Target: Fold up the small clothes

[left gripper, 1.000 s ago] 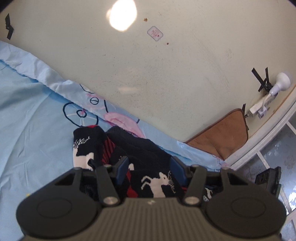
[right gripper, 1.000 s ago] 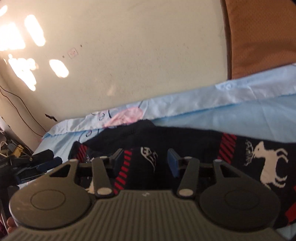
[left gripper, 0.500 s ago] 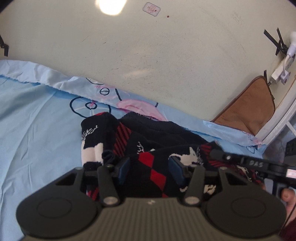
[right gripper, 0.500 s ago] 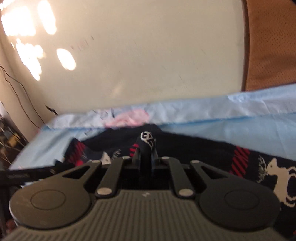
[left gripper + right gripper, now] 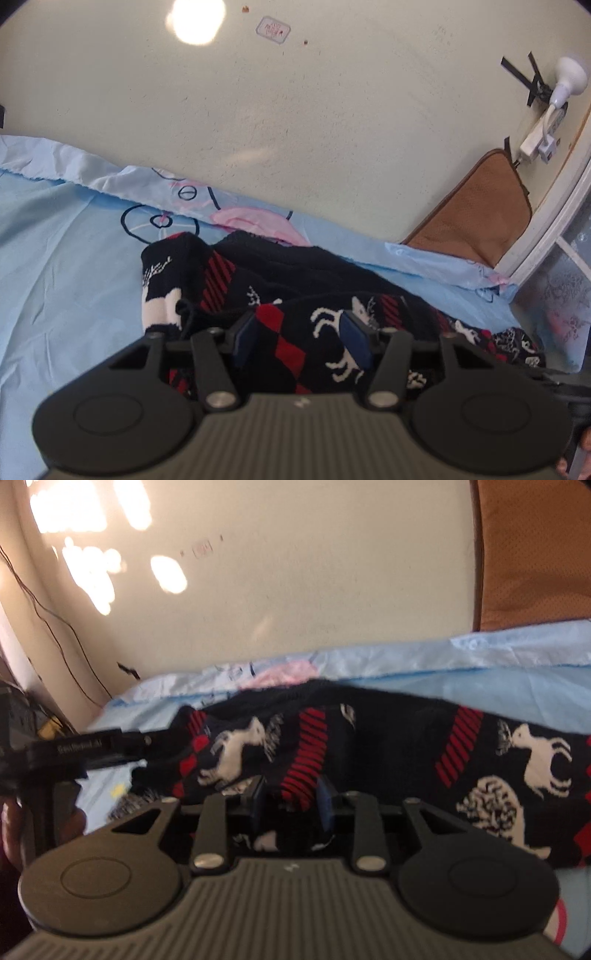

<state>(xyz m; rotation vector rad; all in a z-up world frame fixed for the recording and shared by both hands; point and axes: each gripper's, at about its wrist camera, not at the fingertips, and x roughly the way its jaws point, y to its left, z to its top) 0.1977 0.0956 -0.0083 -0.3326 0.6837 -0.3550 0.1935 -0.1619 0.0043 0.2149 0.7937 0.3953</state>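
A dark knitted garment [image 5: 295, 280], patterned with white reindeer and red stripes and diamonds, is seen lying bunched on a pale blue sheet [image 5: 66, 266], close to the sheet's far edge, where a cream floor begins. In the left wrist view, the left gripper [image 5: 301, 338] is held low over the garment's near part; the knit fills the gap between its blue pads [image 5: 245, 338], but whether they press on it cannot be told. One end of the garment is folded up into a hump just beyond and to the left of the jaws.

In the right wrist view, which is blurred, the garment [image 5: 388, 746] is stretched across the sheet [image 5: 480, 679] from left to right. The right gripper [image 5: 291, 805] is set at its near edge, and its jaws have just been opening after a tight closure; a red-striped fold of knit stands between the pads [image 5: 325, 805], which are seen apart, and contact cannot be made out. The left gripper [image 5: 110, 746] is seen at the garment's left end, a hand [image 5: 14, 834] beneath it.

A pink and dark printed motif [image 5: 255, 218] is shown on the sheet just behind the garment. A brown mat [image 5: 476, 218] lies beyond the sheet's far right corner, near a white plug strip [image 5: 543, 129] and a white bulb [image 5: 569, 77]. Bright patches of sunlight [image 5: 92, 554] fall on the floor.
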